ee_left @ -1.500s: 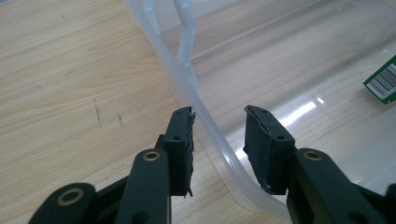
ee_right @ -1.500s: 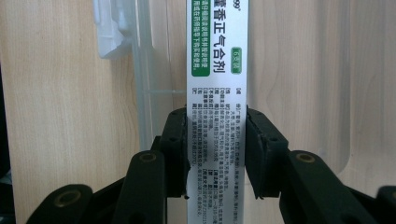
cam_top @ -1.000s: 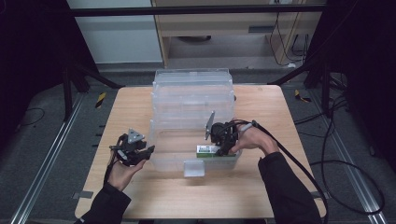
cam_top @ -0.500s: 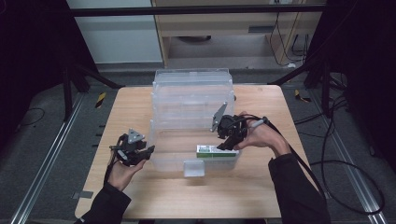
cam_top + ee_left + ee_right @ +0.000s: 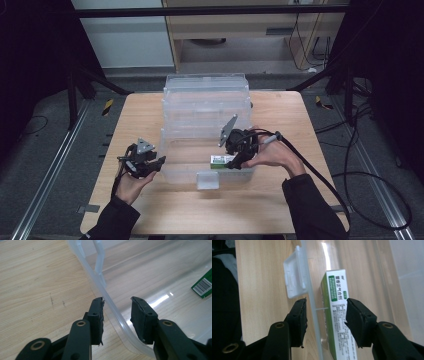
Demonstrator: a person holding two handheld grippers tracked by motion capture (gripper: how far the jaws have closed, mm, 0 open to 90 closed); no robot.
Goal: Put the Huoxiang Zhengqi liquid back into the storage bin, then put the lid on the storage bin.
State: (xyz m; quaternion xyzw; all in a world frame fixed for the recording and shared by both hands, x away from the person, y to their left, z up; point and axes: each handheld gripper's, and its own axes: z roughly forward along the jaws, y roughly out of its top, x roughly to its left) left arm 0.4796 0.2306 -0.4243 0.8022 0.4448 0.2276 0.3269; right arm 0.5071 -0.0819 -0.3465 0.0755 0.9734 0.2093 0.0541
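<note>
Right tool (image 5: pixel 325 315) jaws wide, straddling clear bin (image 5: pixel 312 297) wall; white-green box (image 5: pixel 337 310) inside.

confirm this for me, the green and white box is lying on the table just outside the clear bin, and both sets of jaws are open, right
Not quite. The green and white box lies inside the clear bin, against its front wall, as the right gripper view shows. The rest stands: the left gripper and the right gripper both have open jaws.
</note>
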